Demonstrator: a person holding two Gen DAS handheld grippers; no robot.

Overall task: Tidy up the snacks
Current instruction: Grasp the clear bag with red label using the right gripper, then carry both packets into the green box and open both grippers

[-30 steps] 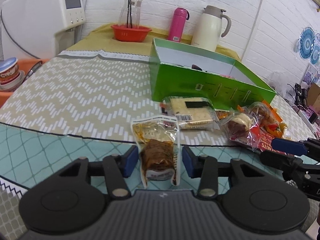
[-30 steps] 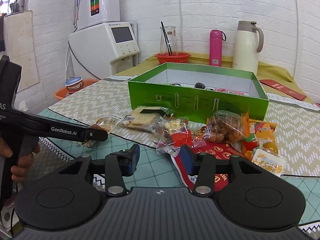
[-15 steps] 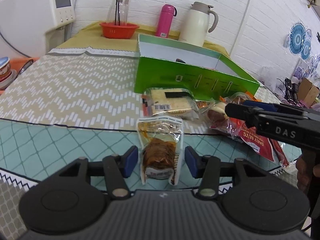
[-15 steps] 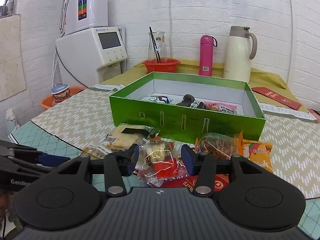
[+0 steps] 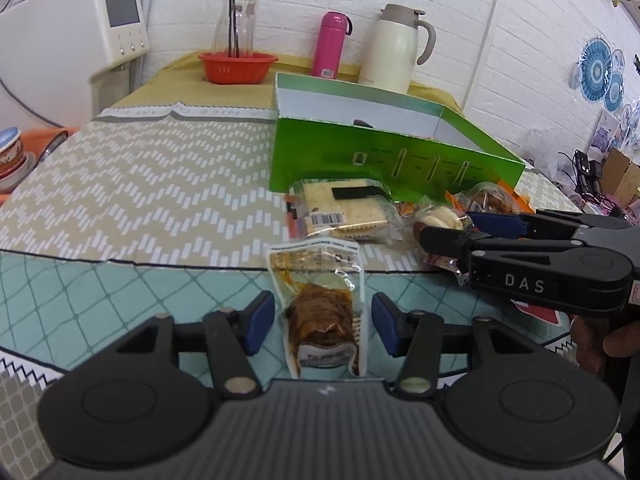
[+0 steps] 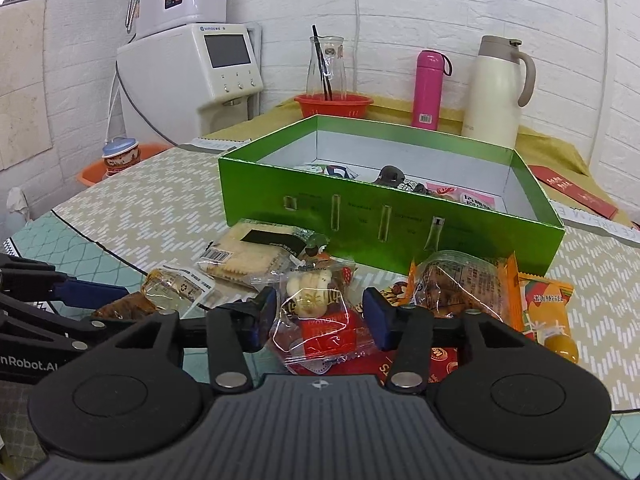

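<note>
In the left wrist view, our left gripper [image 5: 323, 322] stands open astride a clear pouch of brown snack [image 5: 320, 312], its pads clear of the wrapper on both sides. The pouch lies near the front edge of the tabletop [image 5: 132, 200]. Beyond it a cracker pack [image 5: 342, 208] rests just in front of the green box [image 5: 384, 156], which sits toward the far side. Our right gripper [image 5: 460, 228] reaches in from the right edge over the other wrappers.

In the right wrist view, the right gripper [image 6: 320, 312] is also open, with a clear packet holding a pale sweet and a red wrapper [image 6: 316, 312] between the pads, not pinched as far as we can tell. A bag of brown snacks [image 6: 456, 284] and an orange pack [image 6: 548, 308] lie beside it.

We judge the job partly done: a few packets already lie inside the box, while at least five remain outside on the tabletop.
</note>
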